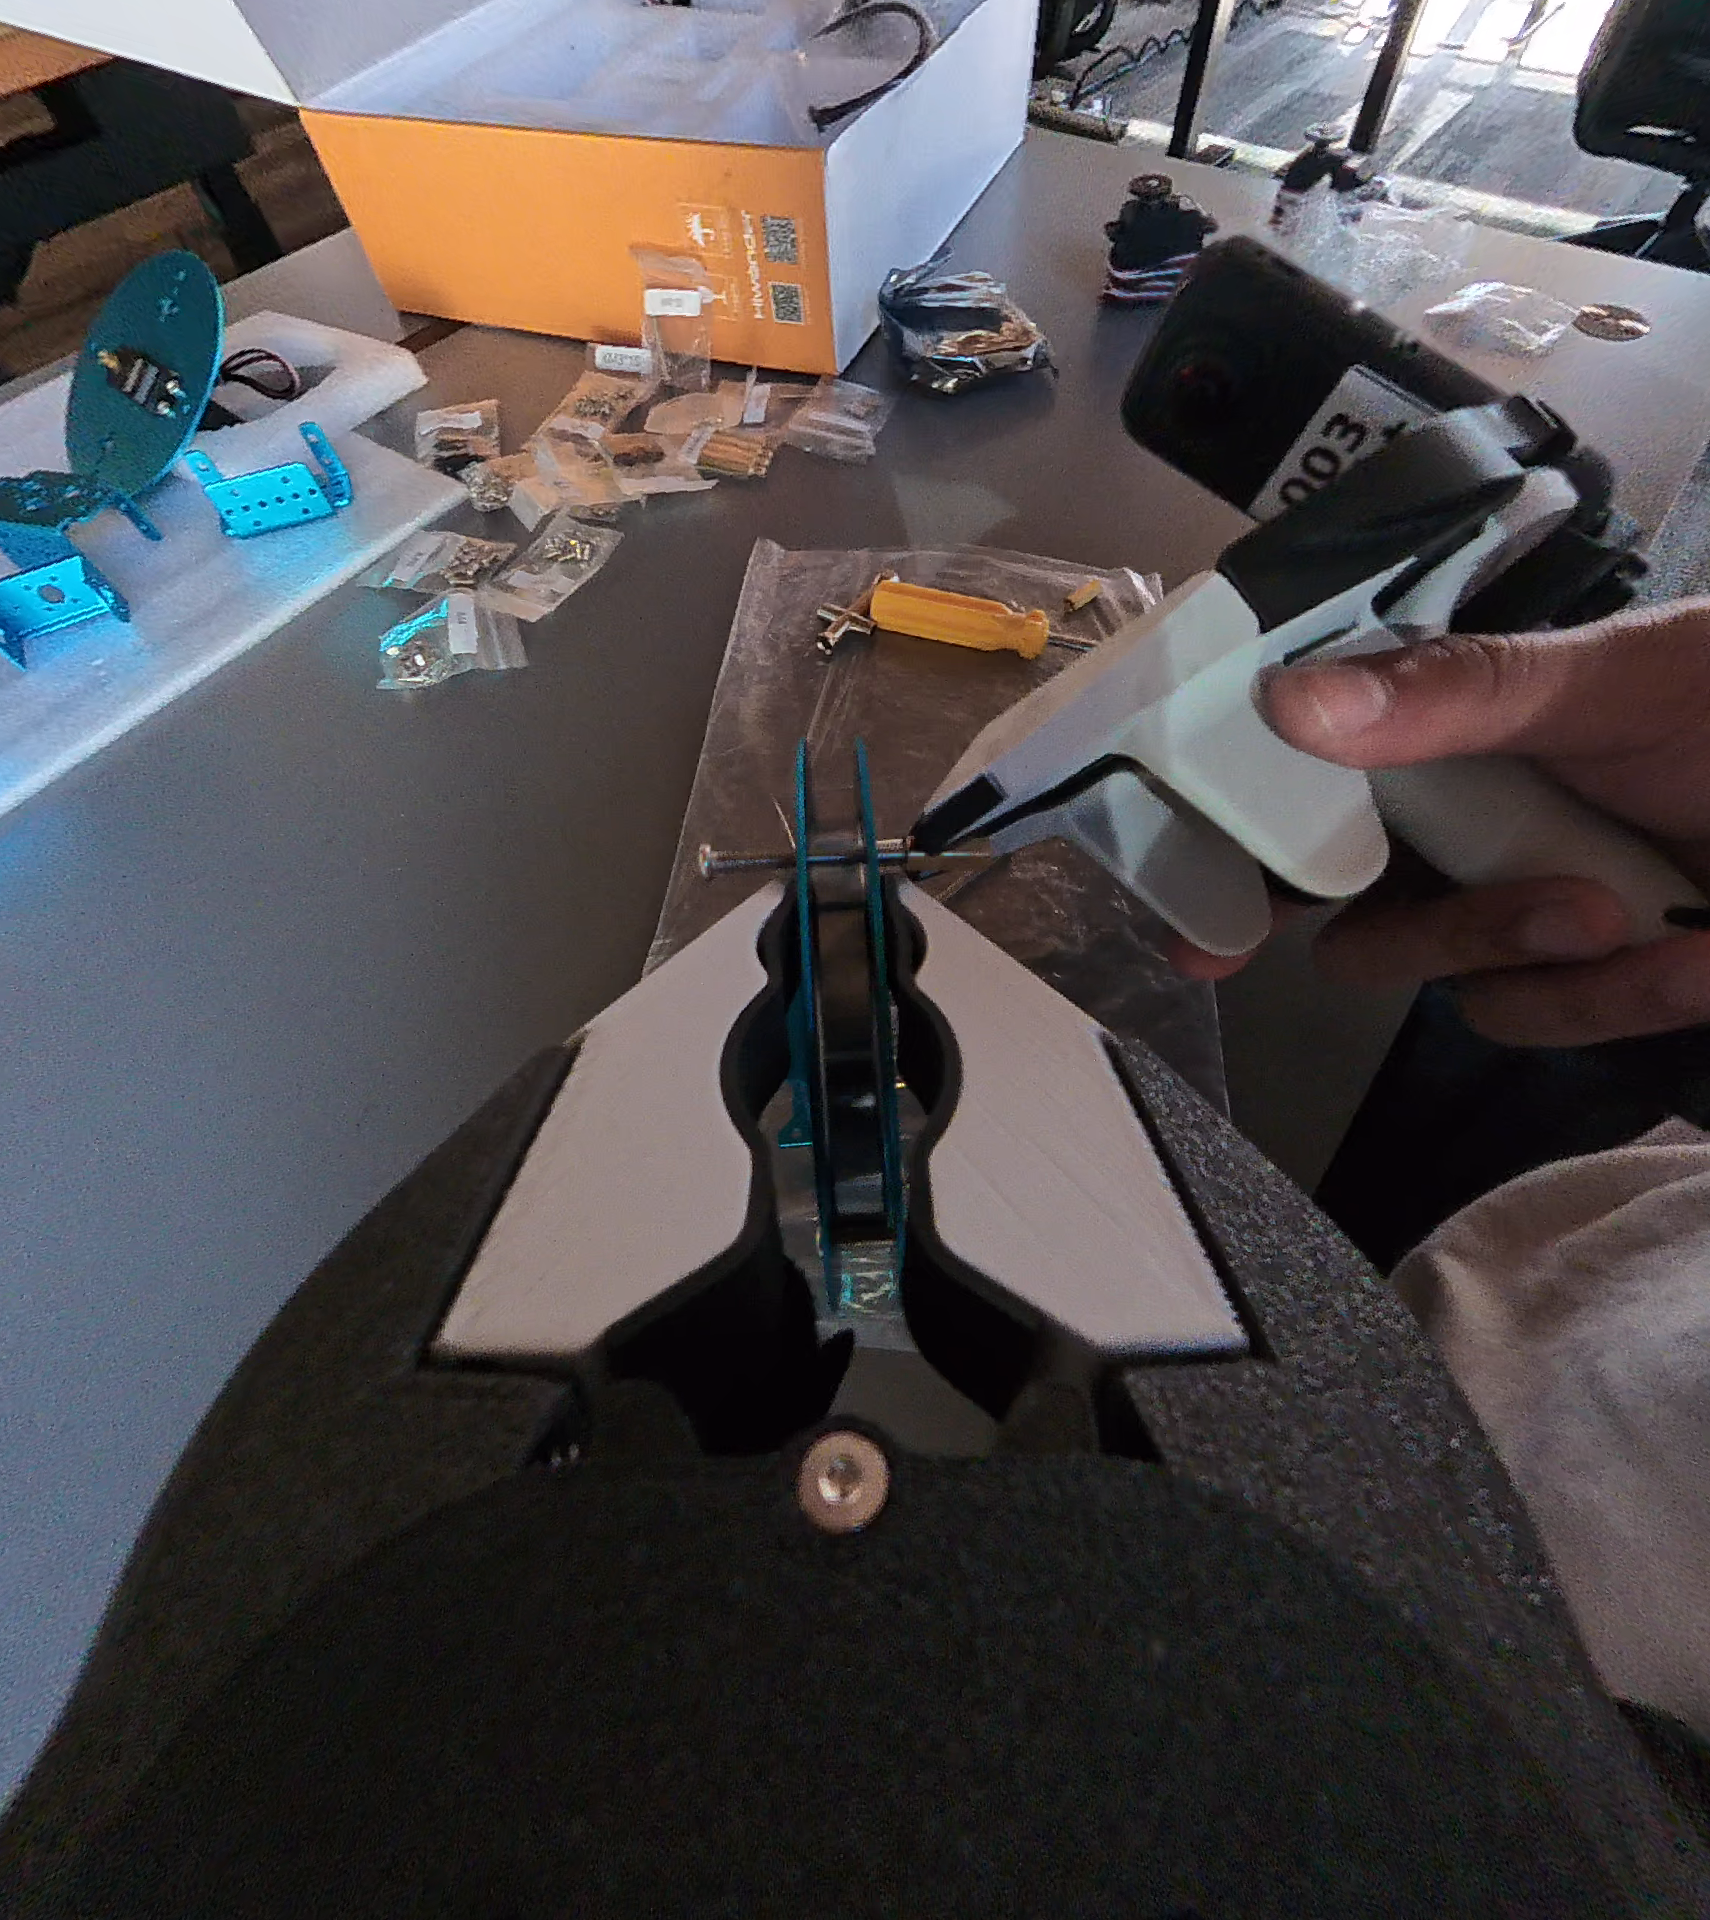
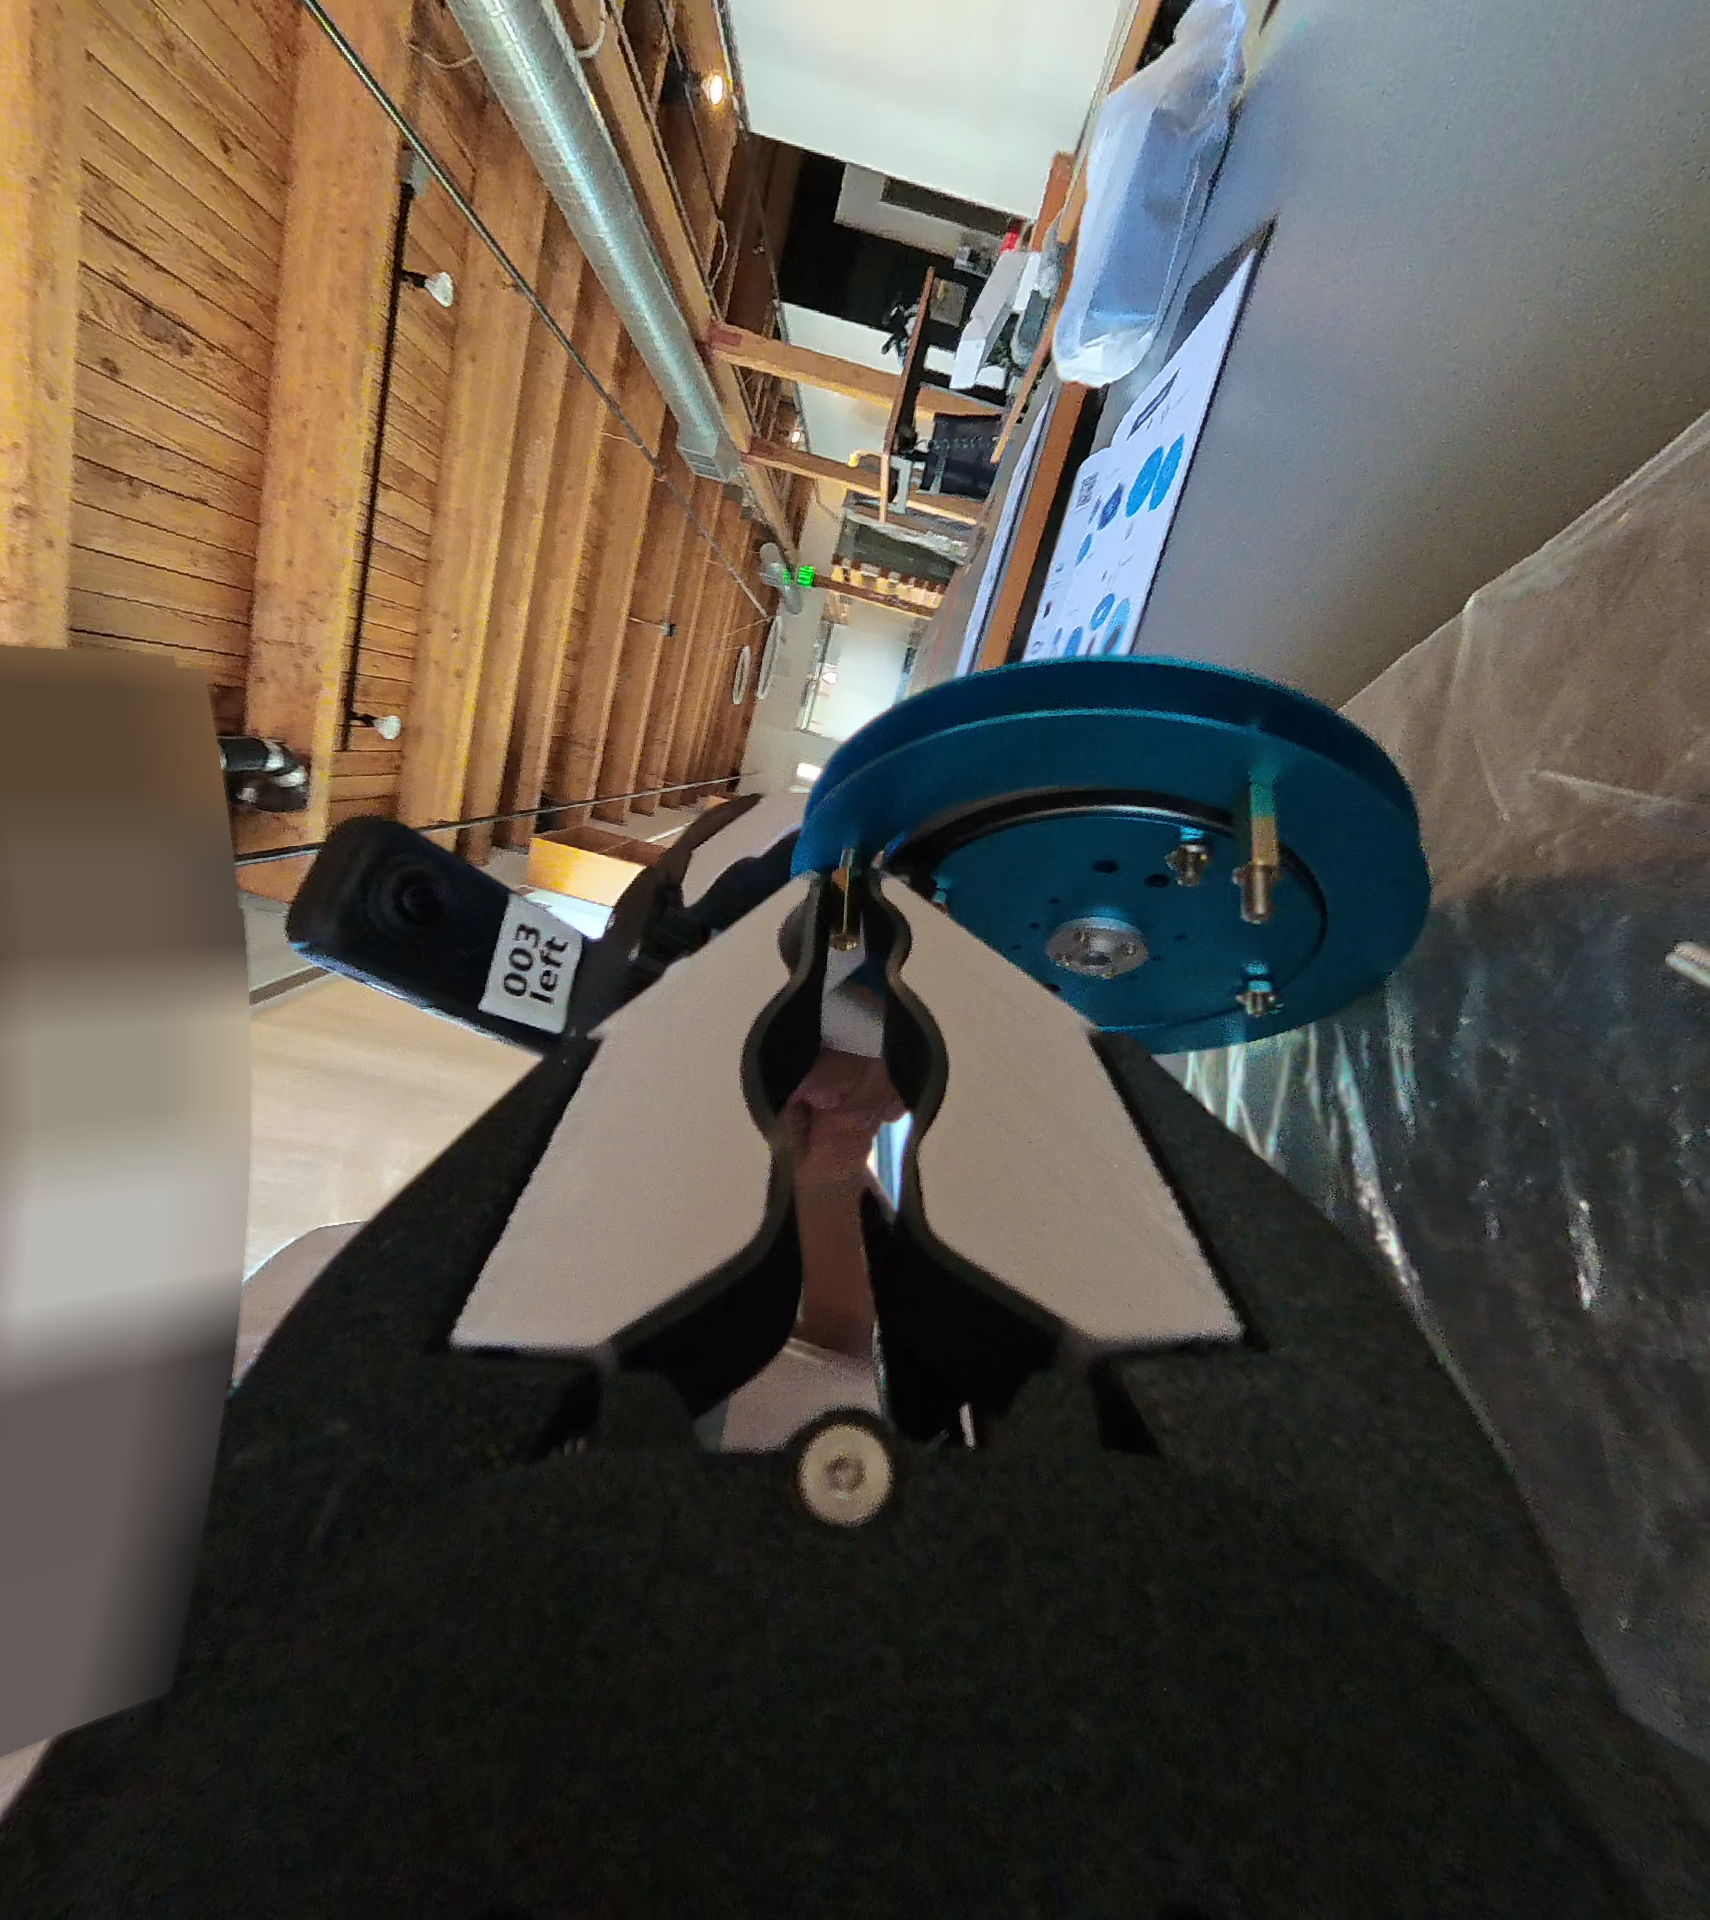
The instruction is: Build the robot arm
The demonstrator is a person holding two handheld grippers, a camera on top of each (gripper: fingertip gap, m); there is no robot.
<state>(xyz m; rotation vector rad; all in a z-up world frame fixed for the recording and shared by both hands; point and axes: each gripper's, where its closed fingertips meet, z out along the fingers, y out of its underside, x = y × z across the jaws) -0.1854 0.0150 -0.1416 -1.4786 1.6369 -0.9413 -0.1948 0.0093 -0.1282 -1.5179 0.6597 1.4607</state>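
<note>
Over the plastic sheet (image 1: 778,665) our left gripper (image 1: 843,894) pinched the blue discs (image 1: 830,831), our right gripper (image 2: 846,883) pinched a brass post (image 2: 843,909), another post (image 2: 1258,862) already fitted.

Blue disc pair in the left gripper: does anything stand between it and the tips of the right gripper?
Nothing visible does. The right gripper is at the blue disc pair, shut on a brass standoff that sticks out from its face. The left gripper clamps the discs edge-on.
</note>
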